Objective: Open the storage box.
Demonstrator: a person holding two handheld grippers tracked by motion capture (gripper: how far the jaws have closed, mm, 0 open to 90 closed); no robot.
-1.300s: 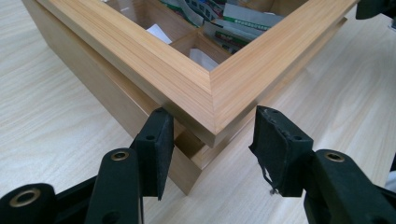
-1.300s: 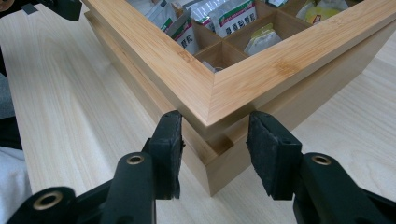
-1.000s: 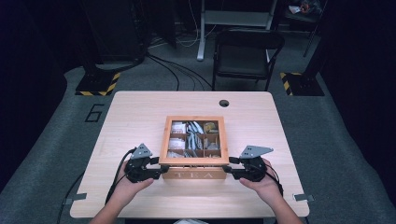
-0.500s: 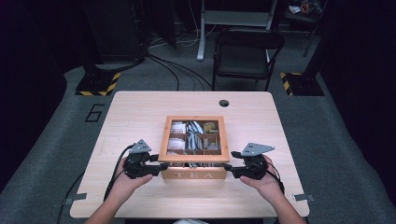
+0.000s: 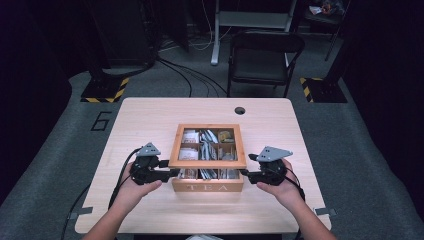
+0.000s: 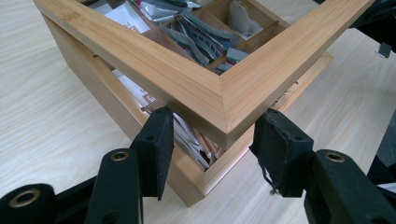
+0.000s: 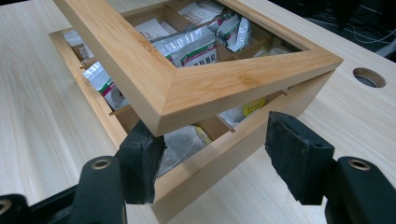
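Observation:
A wooden tea box (image 5: 207, 187) marked TEA stands on the table with several tea bags (image 7: 187, 46) in its compartments. Its framed lid (image 5: 207, 164) is tilted up at the front, off the base (image 6: 112, 107). My left gripper (image 5: 172, 172) is at the lid's front-left corner. In the left gripper view, that gripper (image 6: 217, 144) is shut on the lid corner (image 6: 187, 79). My right gripper (image 5: 246, 173) is at the front-right corner. Its jaws (image 7: 218, 156) have just been opening. The lid corner (image 7: 224, 79) lies between them, on the left pad, and the right pad stands clear.
The light wooden table (image 5: 145, 120) has a round cable hole (image 5: 240, 110) behind the box. A black chair (image 5: 262, 50) stands beyond the far edge, with cables on the floor. The person's hands come in from the near edge.
The lid's front edge has lifted off the box base as the left gripper rose. The right gripper's jaws have spread wider around their corner.

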